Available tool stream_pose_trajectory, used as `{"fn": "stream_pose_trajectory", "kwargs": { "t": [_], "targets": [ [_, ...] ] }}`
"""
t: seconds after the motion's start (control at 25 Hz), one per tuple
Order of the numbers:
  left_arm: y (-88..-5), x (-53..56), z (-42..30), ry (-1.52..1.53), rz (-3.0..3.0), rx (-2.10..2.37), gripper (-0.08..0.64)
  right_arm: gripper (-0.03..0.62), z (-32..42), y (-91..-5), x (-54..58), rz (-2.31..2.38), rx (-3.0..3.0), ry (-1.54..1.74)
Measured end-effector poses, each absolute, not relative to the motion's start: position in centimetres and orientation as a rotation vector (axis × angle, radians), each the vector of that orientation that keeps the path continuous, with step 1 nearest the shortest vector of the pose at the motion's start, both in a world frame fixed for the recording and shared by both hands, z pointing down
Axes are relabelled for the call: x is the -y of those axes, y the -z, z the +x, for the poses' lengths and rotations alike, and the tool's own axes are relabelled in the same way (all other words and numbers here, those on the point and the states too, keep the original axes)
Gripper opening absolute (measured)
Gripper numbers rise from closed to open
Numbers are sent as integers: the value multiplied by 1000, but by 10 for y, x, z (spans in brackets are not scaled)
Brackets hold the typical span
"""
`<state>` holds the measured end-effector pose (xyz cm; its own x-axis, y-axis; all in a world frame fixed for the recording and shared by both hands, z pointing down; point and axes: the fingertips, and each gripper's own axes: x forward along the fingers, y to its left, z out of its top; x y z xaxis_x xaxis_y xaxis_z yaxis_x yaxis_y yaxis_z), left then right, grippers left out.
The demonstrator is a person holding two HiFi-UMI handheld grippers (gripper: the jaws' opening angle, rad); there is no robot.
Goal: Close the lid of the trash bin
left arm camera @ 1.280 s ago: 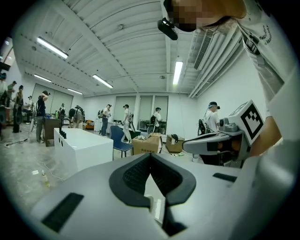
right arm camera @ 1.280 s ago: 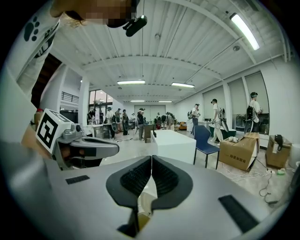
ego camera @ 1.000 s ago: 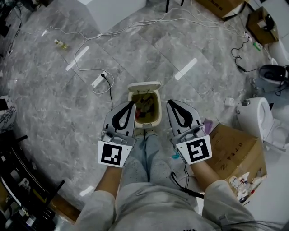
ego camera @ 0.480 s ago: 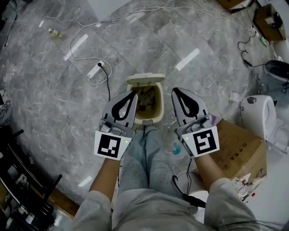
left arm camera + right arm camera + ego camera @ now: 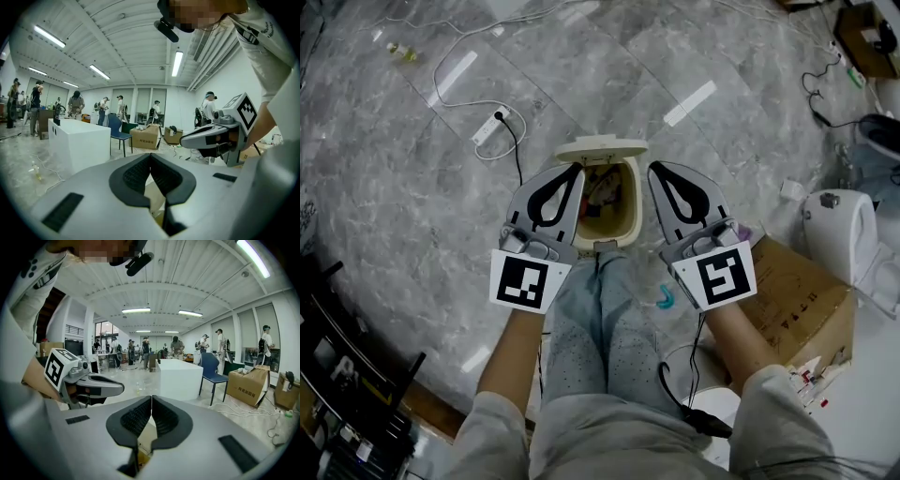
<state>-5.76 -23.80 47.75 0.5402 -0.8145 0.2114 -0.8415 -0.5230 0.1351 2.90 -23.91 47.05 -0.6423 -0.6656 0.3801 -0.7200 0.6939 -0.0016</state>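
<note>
**Trash bin** (image 5: 620,231): cream, standing on the grey floor (image 5: 412,206) just ahead of the person's knees. Open, with rubbish visible inside.

**Lid** (image 5: 602,148): raised at the bin's far rim. Its long axis runs left to right across the head view, and the hinge appears to be on the far side. Closing it would likely mean swinging it back toward the person, pushed from above or behind.

**Left gripper** (image 5: 577,169): jaws pressed together on nothing. It flanks the bin's left wall, with its tip near the lid's left end.

**Right gripper** (image 5: 652,168): jaws likewise together and empty. It flanks the right wall, with its tip by the lid's right end.

**Relation:** the lid lies ahead of both tips and between them, and neither hand is clearly nearer. Height above the lid cannot be told, and no contact is seen.

**Surroundings:** cardboard box (image 5: 802,300) to the right, power strip (image 5: 487,125) beyond to the left.
</note>
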Motion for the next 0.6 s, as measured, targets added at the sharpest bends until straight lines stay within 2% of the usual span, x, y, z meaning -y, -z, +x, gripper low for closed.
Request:
{"fn": "stream_pose_trajectory", "kwargs": {
  "t": [0.6],
  "targets": [
    [-530,265,-60,-281,2591,1322,21,32,16,-516,278,1017,2573,-230]
  ]
}}
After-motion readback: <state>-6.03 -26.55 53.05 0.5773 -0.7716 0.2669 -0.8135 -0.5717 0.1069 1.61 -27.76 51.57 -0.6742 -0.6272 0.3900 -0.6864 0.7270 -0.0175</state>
